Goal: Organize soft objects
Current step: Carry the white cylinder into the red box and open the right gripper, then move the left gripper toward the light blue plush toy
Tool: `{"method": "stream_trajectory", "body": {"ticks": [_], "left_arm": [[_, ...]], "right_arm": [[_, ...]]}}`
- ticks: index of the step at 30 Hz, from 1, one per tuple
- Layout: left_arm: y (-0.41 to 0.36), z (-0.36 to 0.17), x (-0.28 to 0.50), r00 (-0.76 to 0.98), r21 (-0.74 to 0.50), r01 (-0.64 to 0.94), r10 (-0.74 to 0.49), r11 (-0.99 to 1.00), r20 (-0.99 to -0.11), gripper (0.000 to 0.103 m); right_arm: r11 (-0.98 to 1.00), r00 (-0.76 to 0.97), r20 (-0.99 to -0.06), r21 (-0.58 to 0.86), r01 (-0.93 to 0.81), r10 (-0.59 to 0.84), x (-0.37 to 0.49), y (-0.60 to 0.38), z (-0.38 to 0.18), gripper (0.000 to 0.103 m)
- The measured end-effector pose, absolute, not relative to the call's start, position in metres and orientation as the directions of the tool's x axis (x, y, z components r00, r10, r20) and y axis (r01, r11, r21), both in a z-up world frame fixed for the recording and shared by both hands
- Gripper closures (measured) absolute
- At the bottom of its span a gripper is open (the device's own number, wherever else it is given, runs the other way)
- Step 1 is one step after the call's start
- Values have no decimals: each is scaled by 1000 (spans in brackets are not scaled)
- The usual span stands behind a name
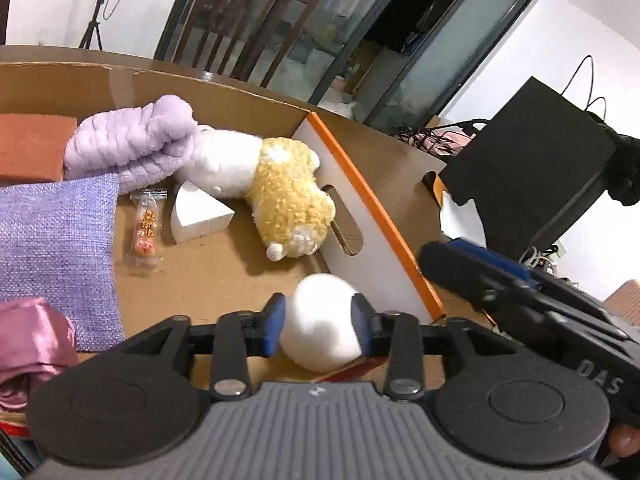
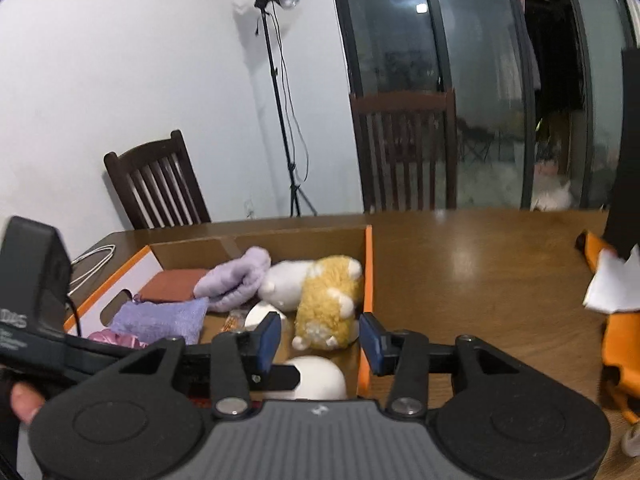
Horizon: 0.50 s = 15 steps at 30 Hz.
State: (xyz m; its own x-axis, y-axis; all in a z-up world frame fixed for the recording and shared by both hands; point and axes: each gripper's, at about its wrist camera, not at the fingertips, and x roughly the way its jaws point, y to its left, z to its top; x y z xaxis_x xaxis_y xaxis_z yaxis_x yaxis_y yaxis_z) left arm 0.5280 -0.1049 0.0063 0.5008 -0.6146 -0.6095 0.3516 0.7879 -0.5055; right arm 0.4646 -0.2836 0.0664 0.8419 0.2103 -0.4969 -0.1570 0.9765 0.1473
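- While your left tongs (image 1: 319, 322) hang over the near end of the cardboard box (image 1: 224, 92), their blue pads are clamped on a white foam ball (image 1: 322, 320), pressing it from both sides.
- Your right tongs (image 2: 318, 340) stand released, jaws wide apart with nothing between them, above the box's near right corner; the same ball (image 2: 320, 376) shows just below them.
- Just past the ball, the box's white side wall with its orange edge (image 1: 372, 208) runs away to the right.
- Farther in, on the box floor, a yellow-and-white plush toy (image 1: 288, 196) lies on its side, touching a white foam wedge (image 1: 196, 216).
- Beside the wedge lies a small clear snack packet (image 1: 146, 226).
- To the left, a lilac woven cloth (image 1: 52, 240) overlaps a pink satin piece (image 1: 28, 340) at the near edge.
- At the far end, a fluffy purple towel (image 1: 136, 140) rests against the plush, with a brown block (image 1: 32, 144) beside it.
- Beyond the box, the wooden table (image 2: 480, 264) stretches to two dark chairs (image 2: 404, 152).
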Motion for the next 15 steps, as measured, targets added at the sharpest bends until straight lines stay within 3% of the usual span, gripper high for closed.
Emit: {"method": "stream_trajectory", "body": {"ticks": [1, 4, 6, 8, 9, 15], "left_arm": [[-100, 11, 524, 507, -515, 346, -618, 784, -601, 54], [-80, 36, 502, 559, -521, 367, -630, 771, -539, 48], [-64, 57, 477, 602, -495, 403, -630, 770, -490, 43], [-44, 75, 445, 638, -450, 456, -635, 768, -436, 27], [-30, 79, 427, 646, -430, 480, -640, 765, -416, 25], [37, 56, 343, 718, -369, 345, -496, 863, -489, 22]], "right_arm": [[979, 851, -484, 129, -159, 202, 459, -282, 70, 59], [976, 868, -447, 107, -189, 217, 438, -277, 82, 48], [970, 869, -433, 107, -216, 241, 422, -274, 87, 48], [965, 869, -421, 101, -240, 260, 404, -272, 92, 48], [963, 868, -417, 101, -251, 270, 396, -271, 93, 47], [949, 847, -430, 123, -290, 314, 346, -257, 82, 42]]}}
